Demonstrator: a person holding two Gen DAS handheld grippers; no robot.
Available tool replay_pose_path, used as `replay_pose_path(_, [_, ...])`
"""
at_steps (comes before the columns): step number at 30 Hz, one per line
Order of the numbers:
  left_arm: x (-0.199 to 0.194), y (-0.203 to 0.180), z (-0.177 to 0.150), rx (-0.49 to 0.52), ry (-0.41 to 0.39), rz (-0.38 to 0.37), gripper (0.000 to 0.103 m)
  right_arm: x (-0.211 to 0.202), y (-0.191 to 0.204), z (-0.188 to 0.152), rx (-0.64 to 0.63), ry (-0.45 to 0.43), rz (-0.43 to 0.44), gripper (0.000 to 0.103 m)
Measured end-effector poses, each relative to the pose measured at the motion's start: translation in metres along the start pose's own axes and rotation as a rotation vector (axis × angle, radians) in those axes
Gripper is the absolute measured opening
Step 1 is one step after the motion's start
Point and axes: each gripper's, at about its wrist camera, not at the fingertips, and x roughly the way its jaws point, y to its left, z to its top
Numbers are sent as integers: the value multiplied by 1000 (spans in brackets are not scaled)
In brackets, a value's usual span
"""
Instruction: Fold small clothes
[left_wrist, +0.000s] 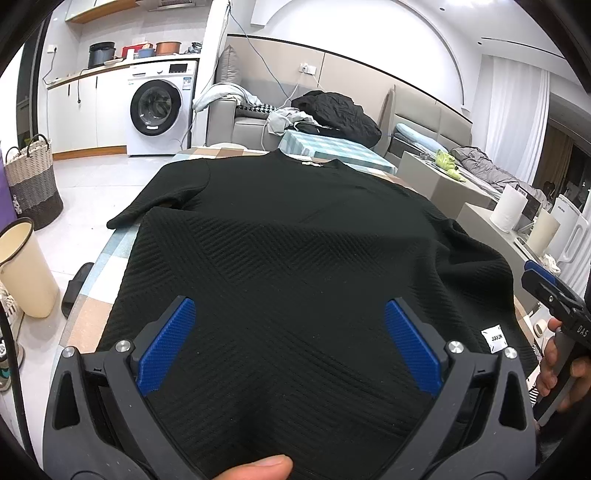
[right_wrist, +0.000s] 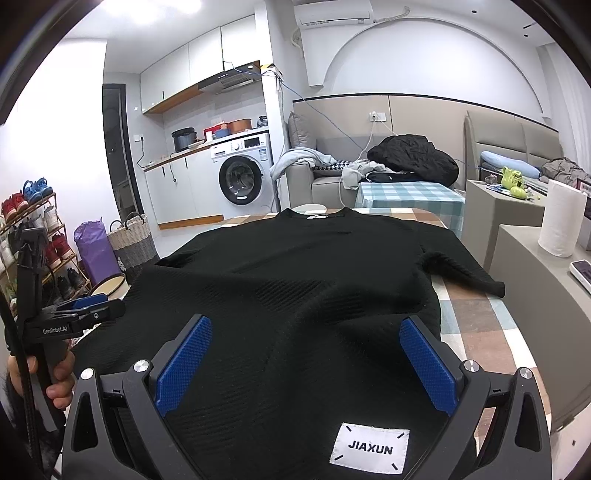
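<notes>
**A:** While I look through the left wrist camera, I see the left tool (left_wrist: 290, 325) spread wide with its blue pads (left_wrist: 168, 343) well apart and nothing between them. The black sweater (left_wrist: 295, 229) lies flat on the table (left_wrist: 92, 325), neck away from me, hem under the tool. One sleeve (left_wrist: 155, 199) is folded in at the left. The right tool (left_wrist: 554, 291) shows at the right edge, held in a hand (left_wrist: 557, 365).

**B:** And from the right wrist?

**A:** There my right tool (right_wrist: 304, 356) is equally wide open, gripping nothing, poised over the sweater's (right_wrist: 295, 277) hem. A white label (right_wrist: 370, 447) reading JIAXUN sits on the hem beneath it. The other sleeve (right_wrist: 465, 269) reaches out over the checked table (right_wrist: 476, 310). The left tool (right_wrist: 86, 308) appears at the left edge; from here I cannot tell its opening.
</notes>
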Motion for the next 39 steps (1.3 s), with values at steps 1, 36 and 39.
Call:
replay_pose_path(1, [1,0,0,0,1,0,102,0,0,0,1,-2,1,103])
replay_pose_path(36, [-5,-5,-2,46,-24,18,102,-5,-4,1,42,-15,-41,103])
replay_pose_path(39, [-4,-6,-2,49,-27,21,102,-4,-1,0,42,-8,-43,103])
